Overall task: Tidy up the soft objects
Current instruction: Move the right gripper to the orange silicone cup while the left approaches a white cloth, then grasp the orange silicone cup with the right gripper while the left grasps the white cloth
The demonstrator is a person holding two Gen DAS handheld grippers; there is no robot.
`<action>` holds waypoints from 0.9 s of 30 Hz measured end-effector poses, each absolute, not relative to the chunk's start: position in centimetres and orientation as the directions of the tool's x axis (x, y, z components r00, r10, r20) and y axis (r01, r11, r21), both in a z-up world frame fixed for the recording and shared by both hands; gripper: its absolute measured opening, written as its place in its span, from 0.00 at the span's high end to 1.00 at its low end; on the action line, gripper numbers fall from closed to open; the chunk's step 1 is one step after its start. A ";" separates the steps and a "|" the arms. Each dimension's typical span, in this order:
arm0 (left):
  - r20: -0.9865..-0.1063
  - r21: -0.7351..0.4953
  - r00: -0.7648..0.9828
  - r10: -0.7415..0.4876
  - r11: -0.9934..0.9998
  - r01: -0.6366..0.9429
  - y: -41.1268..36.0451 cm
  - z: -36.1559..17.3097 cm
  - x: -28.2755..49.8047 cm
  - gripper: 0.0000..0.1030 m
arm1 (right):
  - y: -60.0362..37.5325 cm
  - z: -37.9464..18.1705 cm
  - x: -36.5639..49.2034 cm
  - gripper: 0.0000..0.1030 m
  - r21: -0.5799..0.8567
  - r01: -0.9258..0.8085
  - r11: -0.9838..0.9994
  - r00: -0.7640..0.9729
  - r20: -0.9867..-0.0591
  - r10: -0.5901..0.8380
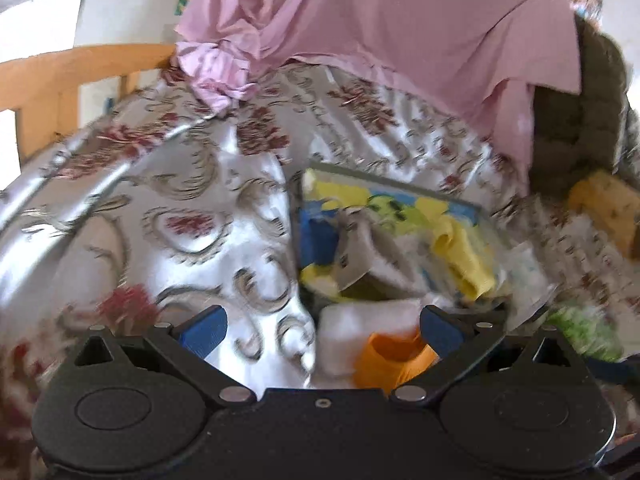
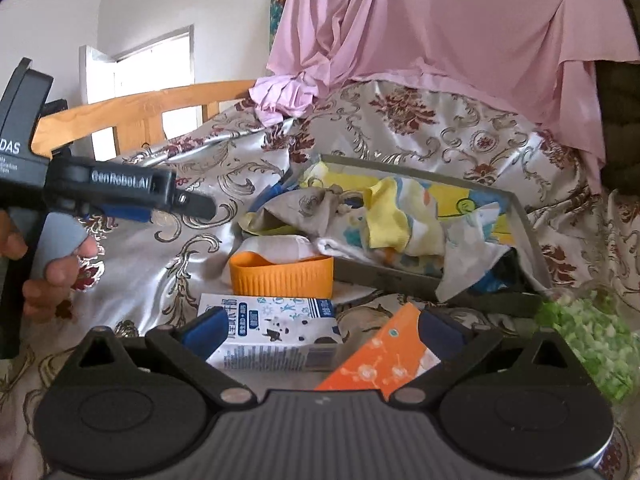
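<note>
**Satin bedspread, two grippers wide, cloths piled in the tray**

Satin, silver with red flowers, covers the bed (image 2: 420,136), and everything sits on it. Left gripper (image 1: 322,330) hovers low, its blue-padded fingers (image 1: 204,330) spread wide with nothing between them; below the gap show a white wad (image 1: 360,316) and an orange cup (image 1: 394,358). This view is smeared by motion, so fine detail is lost.

Right gripper (image 2: 320,330) is spread as well, fingers empty, over a white carton (image 2: 272,332) with blue print and an orange box (image 2: 380,360) lying just beside it. From this side the left gripper appears again at the left edge, black, held in a hand (image 2: 52,264).

Now the soft things: a grey tray (image 2: 532,240) with a cartoon-printed floor sits mid-bed, and heaped inside are a yellow cloth (image 2: 386,216), a patterned grey cloth (image 2: 308,208) and a white printed cloth (image 2: 468,236) that spills over the near wall. The orange cup stands just outside the tray's near-left corner, touching the white wad behind it. A bag of green bits (image 2: 588,344) lies at the right, near the tray's corner.

Behind, a pink sheet (image 2: 460,32) hangs down onto the bed, with a bunched lilac cloth (image 2: 280,100) by the wooden bedframe (image 2: 132,112).
</note>
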State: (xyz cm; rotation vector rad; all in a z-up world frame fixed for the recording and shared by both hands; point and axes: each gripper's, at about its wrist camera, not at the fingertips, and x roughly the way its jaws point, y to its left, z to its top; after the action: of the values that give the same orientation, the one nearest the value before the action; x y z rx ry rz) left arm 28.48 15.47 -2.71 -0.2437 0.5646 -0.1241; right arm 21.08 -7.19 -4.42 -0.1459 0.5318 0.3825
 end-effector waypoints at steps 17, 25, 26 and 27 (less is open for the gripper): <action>-0.504 -0.529 0.657 -0.561 0.802 0.279 16.2 -6.0 35.6 0.03 | -2.0 -6.1 28.4 0.00 -0.062 -0.523 0.850 0.672 -0.643 0.367; -0.554 -0.534 0.597 -0.580 0.798 0.280 15.9 -7.0 37.1 0.02 | -2.5 -6.9 30.1 0.00 0.011 -0.522 0.853 0.631 -0.668 0.395; -0.564 -0.530 0.587 -0.581 0.800 0.283 15.7 -7.1 37.4 0.01 | -2.4 -6.9 30.3 0.00 0.018 -0.524 0.851 0.627 -0.669 0.400; -0.573 -0.525 0.577 -0.582 0.801 0.287 15.5 -7.2 37.6 0.01 | -2.3 -6.8 30.5 0.00 0.016 -0.524 0.851 0.626 -0.671 0.398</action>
State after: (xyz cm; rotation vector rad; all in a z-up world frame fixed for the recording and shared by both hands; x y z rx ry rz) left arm 37.63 15.52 -7.18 -0.4005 0.8073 -0.5241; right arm 30.52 -2.32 -6.85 -0.1879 0.7207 0.5324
